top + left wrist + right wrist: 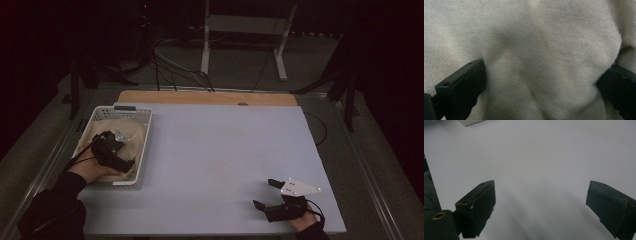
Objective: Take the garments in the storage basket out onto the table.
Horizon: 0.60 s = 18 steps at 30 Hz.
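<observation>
Reaching down into the white basket (145, 131) at the left edge of the desk (215, 150), the left gripper (111, 145) presses into the cream knitted garment (131, 135) that lies bunched inside it. In the left gripper view the jaws stand wide, with a thick fold of the knit (544, 65) bulging between them and touching both. The right gripper (264, 193) rests low over the bare pale surface near the desk's front right corner, well apart from the basket, its jaws spread wide with nothing between them. A dark sleeve (55, 205) covers the person's left forearm.
</observation>
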Each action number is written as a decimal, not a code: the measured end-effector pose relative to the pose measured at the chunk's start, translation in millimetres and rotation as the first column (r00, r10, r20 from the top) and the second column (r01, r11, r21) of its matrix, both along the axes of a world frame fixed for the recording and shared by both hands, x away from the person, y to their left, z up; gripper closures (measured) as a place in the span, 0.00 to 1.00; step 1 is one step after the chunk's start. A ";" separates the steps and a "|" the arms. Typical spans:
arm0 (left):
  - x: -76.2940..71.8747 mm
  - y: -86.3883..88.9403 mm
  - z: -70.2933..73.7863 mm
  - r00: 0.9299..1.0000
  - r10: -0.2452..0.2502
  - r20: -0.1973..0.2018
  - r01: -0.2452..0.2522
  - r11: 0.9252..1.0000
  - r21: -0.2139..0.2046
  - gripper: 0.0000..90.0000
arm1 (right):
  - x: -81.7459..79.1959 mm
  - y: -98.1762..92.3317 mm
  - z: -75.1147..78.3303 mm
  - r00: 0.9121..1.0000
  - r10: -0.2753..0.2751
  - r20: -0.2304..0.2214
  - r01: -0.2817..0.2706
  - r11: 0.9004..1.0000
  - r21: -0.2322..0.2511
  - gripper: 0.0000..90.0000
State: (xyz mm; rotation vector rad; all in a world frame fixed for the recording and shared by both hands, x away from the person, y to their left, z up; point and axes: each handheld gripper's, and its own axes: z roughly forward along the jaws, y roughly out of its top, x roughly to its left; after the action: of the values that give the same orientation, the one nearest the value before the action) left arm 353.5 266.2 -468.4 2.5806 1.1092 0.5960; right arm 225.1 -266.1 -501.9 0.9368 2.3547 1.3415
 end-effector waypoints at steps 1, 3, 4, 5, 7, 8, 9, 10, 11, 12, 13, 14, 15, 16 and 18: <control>0.5 -0.9 -1.0 1.000 0.004 -0.002 -0.004 1.000 0.008 0.00 | 0.0 -0.1 0.0 1.000 0.000 0.000 0.000 1.000 0.000 0.10; 1.1 -3.0 -2.0 1.000 0.009 0.001 -0.009 1.000 0.028 0.00 | 0.1 -0.1 0.0 1.000 0.000 -0.001 0.000 1.000 -0.001 0.10; 1.2 -4.2 -2.4 1.000 0.014 0.004 -0.014 0.999 0.036 0.00 | 0.1 0.0 0.0 1.000 0.001 0.000 -0.001 1.000 0.000 0.10; 0.9 -5.3 -2.4 1.000 0.023 0.009 -0.023 0.999 0.041 0.01 | -0.1 0.0 0.0 1.000 0.001 0.000 -0.001 1.000 0.000 0.10; 0.3 -4.8 -1.1 0.999 0.030 0.013 -0.030 0.999 0.034 0.07 | -0.3 -0.2 0.3 1.000 0.001 0.001 -0.001 1.000 0.002 0.10; -0.3 -4.0 0.0 0.999 0.033 0.017 -0.034 0.999 0.024 0.12 | -0.3 -0.3 0.4 1.000 0.000 0.001 0.000 1.000 0.003 0.10; -0.7 -2.9 1.5 0.999 0.036 0.020 -0.036 0.999 0.020 0.20 | -0.3 -0.5 0.5 1.000 0.000 0.002 0.000 1.000 0.004 0.10; -0.8 -2.4 2.6 0.999 0.043 0.023 -0.043 0.999 0.014 0.26 | -0.3 -0.5 0.5 1.000 -0.001 0.001 0.001 1.000 0.005 0.10; -0.8 -1.7 4.1 0.999 0.047 0.025 -0.047 0.999 0.002 0.33 | -0.3 -0.4 0.5 1.000 -0.002 0.002 0.001 1.000 0.005 0.10; -1.1 -0.6 5.9 0.999 0.041 0.033 -0.041 0.999 0.002 0.41 | -0.3 -0.3 0.4 1.000 -0.001 0.002 0.001 1.000 0.004 0.10; -1.3 -0.2 7.7 0.998 0.038 0.040 -0.038 0.999 -0.003 0.49 | -0.4 -0.2 0.5 1.000 -0.001 0.001 0.001 1.000 0.003 0.10; -1.2 1.4 10.0 0.998 0.044 0.045 -0.044 0.999 -0.021 0.57 | -0.5 -0.1 0.5 1.000 -0.001 0.002 0.001 1.000 0.003 0.10; -1.1 2.6 11.8 0.998 0.046 0.050 -0.045 0.999 -0.029 0.64 | -0.3 -0.3 0.6 1.000 -0.002 0.003 0.002 1.000 0.002 0.10; -1.9 2.6 13.1 0.998 0.037 0.058 -0.036 0.999 -0.028 0.67 | -0.3 -0.4 0.7 1.000 -0.003 0.001 0.003 1.000 0.004 0.10; -2.5 6.3 15.9 0.997 0.042 0.063 -0.039 0.997 -0.062 0.73 | 0.0 -0.9 1.0 1.000 -0.006 0.005 0.006 1.000 0.006 0.10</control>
State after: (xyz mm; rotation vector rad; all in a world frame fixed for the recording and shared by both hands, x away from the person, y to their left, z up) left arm 351.1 272.6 -452.5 2.4748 1.1431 0.6400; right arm 225.1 -267.0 -500.9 0.9405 2.3435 1.3474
